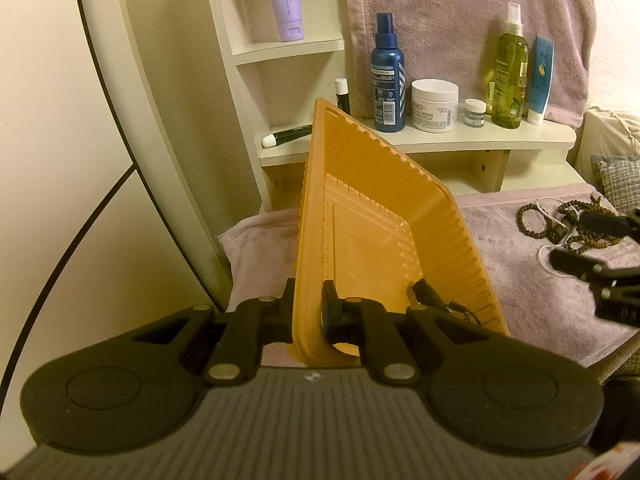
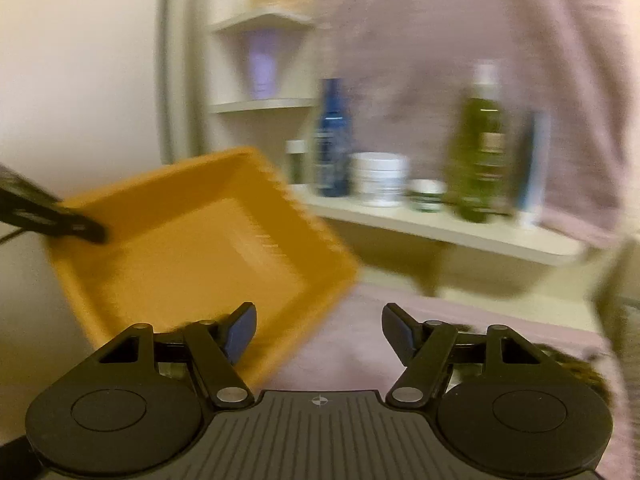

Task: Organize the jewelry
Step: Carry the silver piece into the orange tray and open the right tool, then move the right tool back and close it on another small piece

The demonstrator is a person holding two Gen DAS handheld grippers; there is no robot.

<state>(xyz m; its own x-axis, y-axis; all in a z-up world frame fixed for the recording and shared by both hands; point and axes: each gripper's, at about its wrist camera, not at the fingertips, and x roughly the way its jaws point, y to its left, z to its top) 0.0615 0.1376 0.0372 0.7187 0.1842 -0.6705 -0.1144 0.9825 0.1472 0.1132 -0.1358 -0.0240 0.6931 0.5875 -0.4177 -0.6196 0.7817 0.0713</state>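
Note:
My left gripper (image 1: 308,312) is shut on the near rim of an orange plastic tray (image 1: 380,208), which it holds tilted above the pink blanket. A small dark piece with a thin cord (image 1: 426,296) lies in the tray's low corner. A tangle of brown bead strings and a white cord (image 1: 560,228) rests on the blanket to the right, and my right gripper (image 1: 576,242) hovers open by it. In the blurred right wrist view, the right gripper (image 2: 318,324) stands open with nothing between its pads. There the tray (image 2: 192,248) is to the left, with a left finger (image 2: 60,216) on its rim.
A cream shelf (image 1: 460,140) behind holds a blue spray bottle (image 1: 387,76), a white cream jar (image 1: 435,106), a small jar, a green bottle (image 1: 510,68) and a blue tube. A lilac tube (image 1: 286,0) stands higher up. A pink blanket (image 1: 520,280) covers the surface.

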